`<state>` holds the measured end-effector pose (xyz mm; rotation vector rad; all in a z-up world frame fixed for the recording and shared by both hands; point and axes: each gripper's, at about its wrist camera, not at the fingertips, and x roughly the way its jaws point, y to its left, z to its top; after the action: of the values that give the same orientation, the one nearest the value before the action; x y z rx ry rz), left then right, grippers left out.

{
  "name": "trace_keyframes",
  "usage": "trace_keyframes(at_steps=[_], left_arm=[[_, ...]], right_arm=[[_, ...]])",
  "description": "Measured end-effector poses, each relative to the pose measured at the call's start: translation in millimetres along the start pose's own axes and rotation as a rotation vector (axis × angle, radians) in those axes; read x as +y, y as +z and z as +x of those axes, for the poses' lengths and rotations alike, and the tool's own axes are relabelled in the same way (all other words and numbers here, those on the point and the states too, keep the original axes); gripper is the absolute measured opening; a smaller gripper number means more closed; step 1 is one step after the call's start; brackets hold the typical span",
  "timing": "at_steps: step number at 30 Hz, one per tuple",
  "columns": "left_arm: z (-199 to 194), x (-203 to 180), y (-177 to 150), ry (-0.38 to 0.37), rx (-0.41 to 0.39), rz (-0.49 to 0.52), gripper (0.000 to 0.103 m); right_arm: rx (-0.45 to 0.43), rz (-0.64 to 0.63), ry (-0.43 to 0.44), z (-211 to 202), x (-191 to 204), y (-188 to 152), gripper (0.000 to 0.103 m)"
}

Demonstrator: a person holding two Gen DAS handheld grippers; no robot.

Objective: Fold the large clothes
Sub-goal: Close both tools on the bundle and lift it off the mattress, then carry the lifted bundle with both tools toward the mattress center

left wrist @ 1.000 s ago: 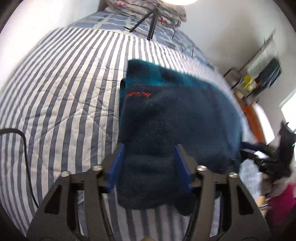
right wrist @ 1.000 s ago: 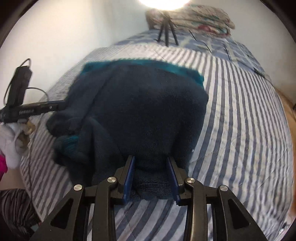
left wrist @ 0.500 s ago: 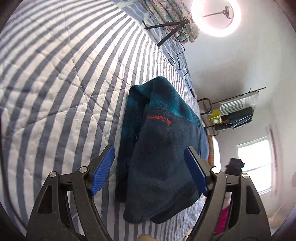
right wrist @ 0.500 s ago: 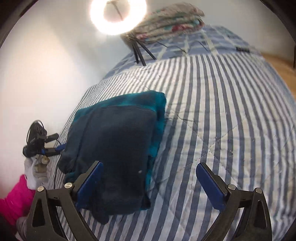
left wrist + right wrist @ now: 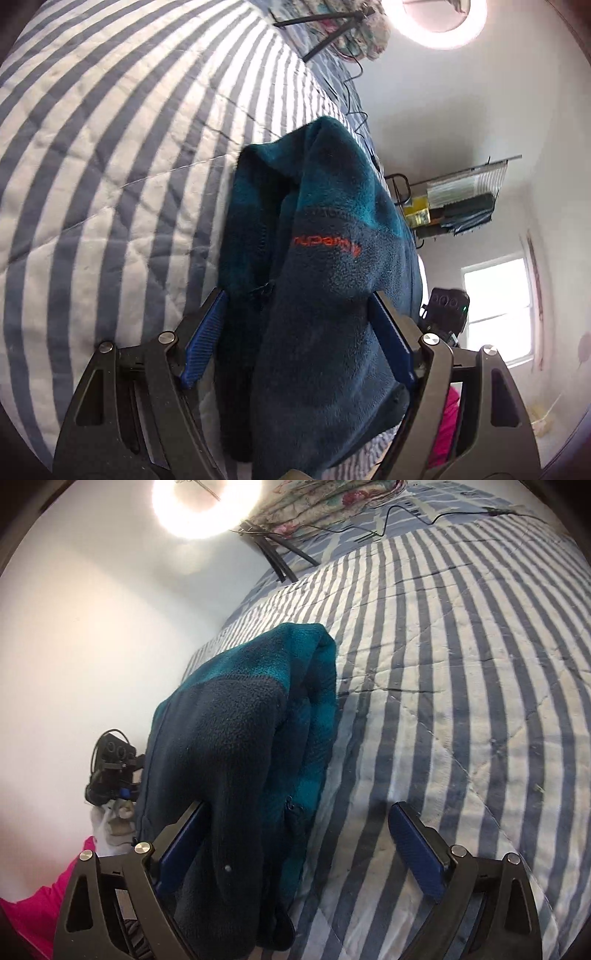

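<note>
Nearest, the left gripper (image 5: 295, 339) stands with its blue pads spread wide, the folded fleece jacket (image 5: 314, 280) bulging up between them; whether the pads press the cloth I cannot tell, so it reads as released rather than clenched; the right gripper (image 5: 299, 845) is likewise spread wide, its left finger (image 5: 181, 849) tucked against the dark edge of the jacket (image 5: 236, 760) and its right finger standing apart over bare bedding, grasping nothing.

The jacket lies folded in a thick bundle on the striped quilt (image 5: 110, 166) of the bed; its long axis runs away from both grippers toward the head of the bed, navy part near, teal band at the far end; an orange embroidered logo (image 5: 327, 244) and a zipper (image 5: 264, 291) show on the left side.

Beyond it, a black tripod (image 5: 273, 557) stands on the quilt with a cable (image 5: 424, 517) trailing beside it; a floral folded blanket (image 5: 325, 506) lies behind; a lit ring light (image 5: 205, 506) glares on the wall; off the bed's side hang a wire rack (image 5: 454, 199) and a window (image 5: 495, 306).
</note>
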<state>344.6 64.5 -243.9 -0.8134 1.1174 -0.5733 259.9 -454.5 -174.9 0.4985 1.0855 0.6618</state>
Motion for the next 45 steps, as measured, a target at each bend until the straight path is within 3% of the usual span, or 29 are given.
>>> trace_keyframes(at_steps=[6,11,13,17,23,34,45], left_arm=[[15.4,-5.8,4.5,0.017,0.004,0.006,0.072],[23.2,-10.5,8.3,0.044,0.014,0.004,0.062],[24.8,-16.3,8.5,0.07,0.016,0.017,0.057],[24.4,-34.1,6.1,0.134,0.001,0.071,0.048],[27.7,-65.0,1.3,0.229,-0.032,0.137,0.039],[31.3,-125.9,-25.7,0.347,-0.056,0.277,0.034],[37.1,-188.2,-54.1,0.345,-0.039,0.405,0.033]], right_arm=[[0.013,0.001,0.077,15.8,1.9,6.4,0.092],[0.033,0.013,0.128,30.1,10.6,0.2,0.079],[0.037,0.009,0.109,33.5,18.5,-2.2,0.075],[0.037,-0.027,0.036,22.6,30.7,-5.3,0.058],[0.022,-0.082,-0.088,3.7,59.9,-12.0,0.043],[-0.015,-0.194,-0.255,-32.7,124.5,-35.0,0.036],[-0.079,-0.27,-0.373,-78.3,158.4,-44.7,0.035]])
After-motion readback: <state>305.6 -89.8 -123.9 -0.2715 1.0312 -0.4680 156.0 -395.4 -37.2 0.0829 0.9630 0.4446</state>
